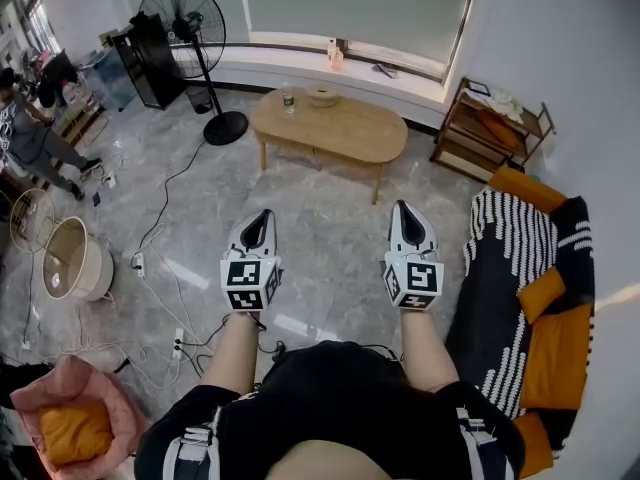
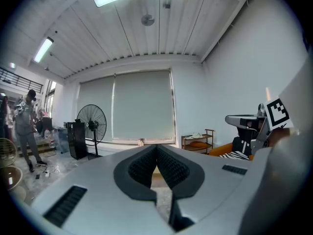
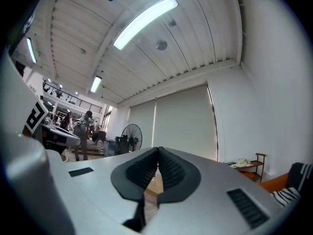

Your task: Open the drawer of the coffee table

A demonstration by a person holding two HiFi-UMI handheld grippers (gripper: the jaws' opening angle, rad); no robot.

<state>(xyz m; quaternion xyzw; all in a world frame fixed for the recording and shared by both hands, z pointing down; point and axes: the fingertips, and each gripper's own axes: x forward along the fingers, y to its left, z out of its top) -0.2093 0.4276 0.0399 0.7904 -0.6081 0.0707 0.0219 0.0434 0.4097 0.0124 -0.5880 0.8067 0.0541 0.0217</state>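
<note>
Head view: left gripper (image 1: 261,218) and right gripper (image 1: 405,210), jaws closed and empty, point toward the coffee table (image 1: 335,126), well apart from it. Approach likely precedes any drawer grasp.

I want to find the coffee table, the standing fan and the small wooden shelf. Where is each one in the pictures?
coffee table (image 1: 350,128), head view, bare part of its wooden top.
standing fan (image 1: 182,15), head view, middle of its round grille.
wooden shelf (image 1: 468,150), head view, its lower board.

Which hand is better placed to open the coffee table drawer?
Neither has an edge: left gripper and right gripper are both shut, empty, side by side, the coffee table well ahead between them.
</note>
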